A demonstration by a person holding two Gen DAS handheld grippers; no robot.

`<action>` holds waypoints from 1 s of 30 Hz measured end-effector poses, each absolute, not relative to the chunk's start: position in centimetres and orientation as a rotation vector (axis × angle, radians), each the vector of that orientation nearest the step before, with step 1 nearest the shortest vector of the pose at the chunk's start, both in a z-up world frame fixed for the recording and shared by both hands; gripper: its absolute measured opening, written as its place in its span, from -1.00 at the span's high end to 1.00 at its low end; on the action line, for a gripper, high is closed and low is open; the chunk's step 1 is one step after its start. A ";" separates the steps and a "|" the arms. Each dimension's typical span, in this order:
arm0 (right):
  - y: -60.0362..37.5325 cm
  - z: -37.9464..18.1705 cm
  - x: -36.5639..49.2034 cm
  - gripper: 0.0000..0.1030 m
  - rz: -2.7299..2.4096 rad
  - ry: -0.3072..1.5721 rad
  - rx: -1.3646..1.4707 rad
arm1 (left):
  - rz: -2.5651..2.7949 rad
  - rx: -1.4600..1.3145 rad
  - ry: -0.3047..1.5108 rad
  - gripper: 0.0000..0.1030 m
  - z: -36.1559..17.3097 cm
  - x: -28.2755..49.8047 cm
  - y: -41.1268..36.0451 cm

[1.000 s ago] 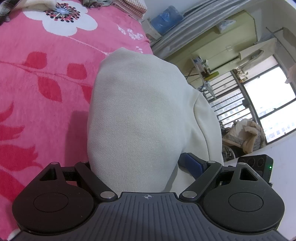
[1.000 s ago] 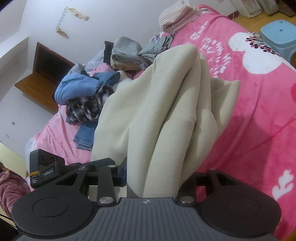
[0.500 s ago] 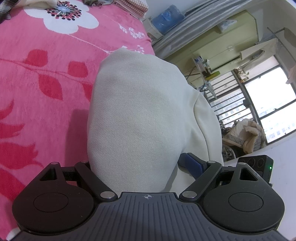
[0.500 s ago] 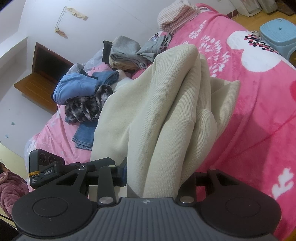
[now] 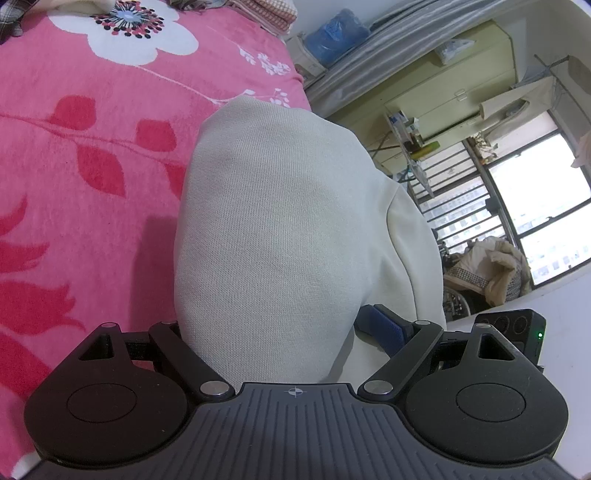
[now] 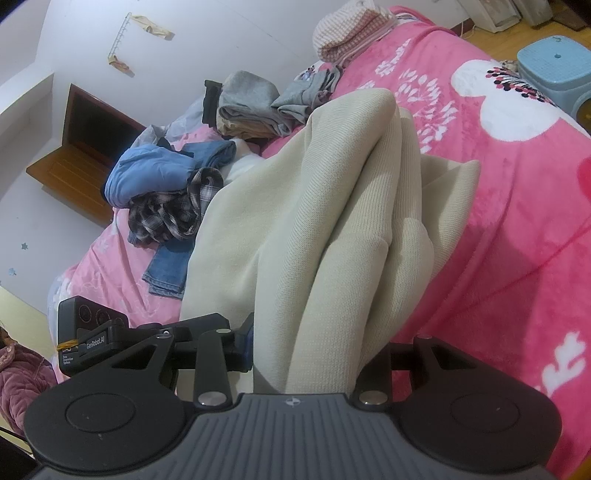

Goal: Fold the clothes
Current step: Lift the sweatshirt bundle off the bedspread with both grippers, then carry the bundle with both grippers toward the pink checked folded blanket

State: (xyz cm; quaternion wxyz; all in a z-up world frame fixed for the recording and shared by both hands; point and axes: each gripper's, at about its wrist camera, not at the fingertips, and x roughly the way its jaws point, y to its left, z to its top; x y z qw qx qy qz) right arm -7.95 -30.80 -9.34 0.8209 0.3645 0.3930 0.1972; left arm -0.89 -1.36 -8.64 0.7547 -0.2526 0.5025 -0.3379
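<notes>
A cream knit sweater (image 5: 273, 221) hangs bunched in long folds above the pink flowered blanket (image 5: 85, 206) and throws a shadow on it. My left gripper (image 5: 273, 325) is shut on a thick bundle of the sweater; one blue pad (image 5: 384, 328) shows at the right, while the other finger is hidden by cloth. In the right wrist view the sweater (image 6: 332, 221) runs away from my right gripper (image 6: 306, 350), which is shut on its gathered folds. The left gripper (image 6: 207, 332) shows there too, clamped on the same sweater just to the left.
A loose heap of blue, denim and plaid clothes (image 6: 173, 192) lies at the back of the bed, with folded grey garments (image 6: 251, 107) behind it. A checked bundle (image 6: 351, 33) sits near the wall. A blue stool (image 6: 554, 74) stands beside the bed.
</notes>
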 end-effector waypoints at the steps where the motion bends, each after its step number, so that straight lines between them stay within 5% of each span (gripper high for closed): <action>1: -30.8 -9.3 -8.0 0.19 0.420 0.837 0.776 | -0.737 -0.551 1.097 -0.68 -8.6 -0.9 -1.4; 30: -30.8 -9.5 -8.0 0.19 0.417 0.842 0.776 | -0.739 -0.551 1.104 -0.68 -8.6 -0.9 -1.4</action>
